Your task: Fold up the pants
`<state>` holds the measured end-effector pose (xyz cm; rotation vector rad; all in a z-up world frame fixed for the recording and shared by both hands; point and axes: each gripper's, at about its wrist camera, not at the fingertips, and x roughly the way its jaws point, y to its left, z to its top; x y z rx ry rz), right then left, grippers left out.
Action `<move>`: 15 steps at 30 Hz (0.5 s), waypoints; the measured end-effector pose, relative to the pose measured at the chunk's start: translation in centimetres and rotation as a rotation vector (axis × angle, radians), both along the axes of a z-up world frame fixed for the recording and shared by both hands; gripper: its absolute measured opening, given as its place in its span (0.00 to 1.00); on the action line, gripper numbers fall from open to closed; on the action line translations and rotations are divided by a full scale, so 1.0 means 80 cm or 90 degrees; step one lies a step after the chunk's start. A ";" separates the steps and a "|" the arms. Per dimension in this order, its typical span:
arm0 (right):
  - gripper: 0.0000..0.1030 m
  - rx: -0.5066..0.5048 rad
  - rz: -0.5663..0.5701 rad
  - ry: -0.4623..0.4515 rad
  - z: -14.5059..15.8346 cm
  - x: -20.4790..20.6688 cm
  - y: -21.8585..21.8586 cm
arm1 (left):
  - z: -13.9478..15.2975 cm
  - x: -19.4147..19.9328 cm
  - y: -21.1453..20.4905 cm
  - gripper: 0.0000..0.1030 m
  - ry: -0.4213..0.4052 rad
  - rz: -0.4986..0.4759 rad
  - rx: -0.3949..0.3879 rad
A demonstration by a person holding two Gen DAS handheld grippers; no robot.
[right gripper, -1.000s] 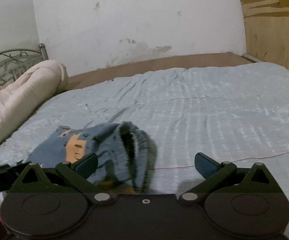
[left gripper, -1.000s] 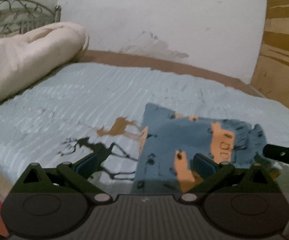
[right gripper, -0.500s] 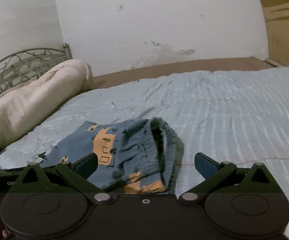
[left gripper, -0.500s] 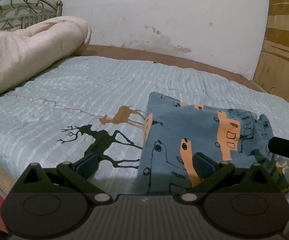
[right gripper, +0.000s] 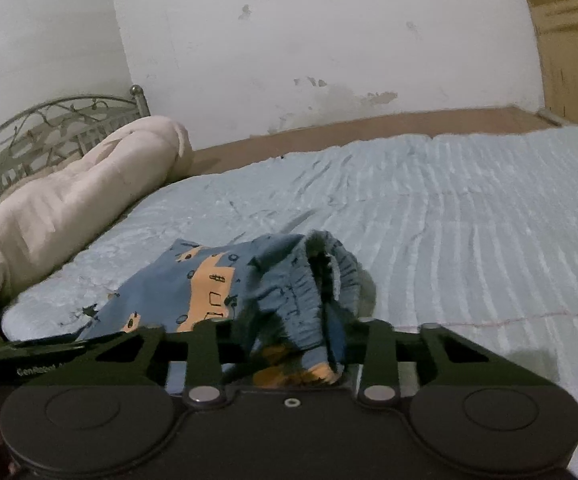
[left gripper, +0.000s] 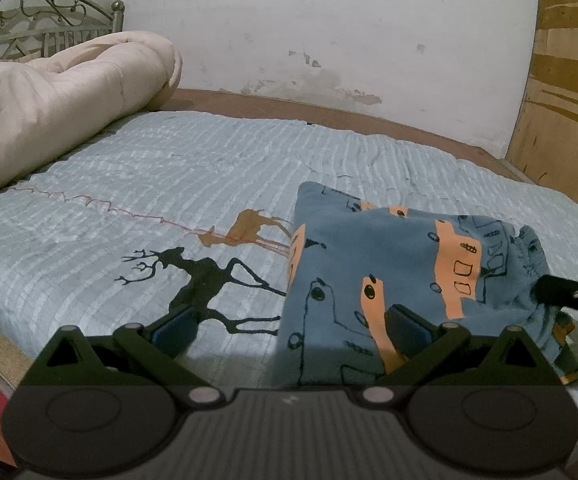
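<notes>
Right hand-held gripper (right gripper: 285, 344) had just closed its jaws on the bunched waistband end of the blue patterned pants (right gripper: 209, 292), cloth pinched between them. Left hand-held gripper (left gripper: 289, 324) hovered wide open, empty, over the pants' near edge. Pants lay partly folded on the bed (left gripper: 169, 168), by the rolled duvet (left gripper: 49, 92). Grip secured; next fold looked possible.

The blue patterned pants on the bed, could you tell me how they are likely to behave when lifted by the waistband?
The pants will probably go floppy: the waistband already bunches and sags where the right gripper, whose jaws have just been closing, pinches it. They look light, thin fabric lying in soft folds. The free end would likely drag across the bedspread.
</notes>
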<state>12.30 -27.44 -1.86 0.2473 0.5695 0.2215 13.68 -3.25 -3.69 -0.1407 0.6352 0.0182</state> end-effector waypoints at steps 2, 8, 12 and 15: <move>0.20 0.011 -0.007 0.000 0.001 -0.002 -0.004 | 0.000 0.000 0.000 0.99 0.000 0.000 0.000; 0.19 0.033 0.027 -0.017 0.026 -0.019 -0.016 | 0.001 -0.002 0.001 0.99 0.002 -0.001 -0.001; 0.19 0.043 0.032 0.016 0.024 -0.028 -0.027 | 0.002 -0.002 0.002 0.99 0.004 -0.001 -0.002; 0.19 0.034 0.022 0.047 0.004 -0.029 -0.028 | 0.002 -0.004 0.003 0.99 0.005 -0.003 -0.001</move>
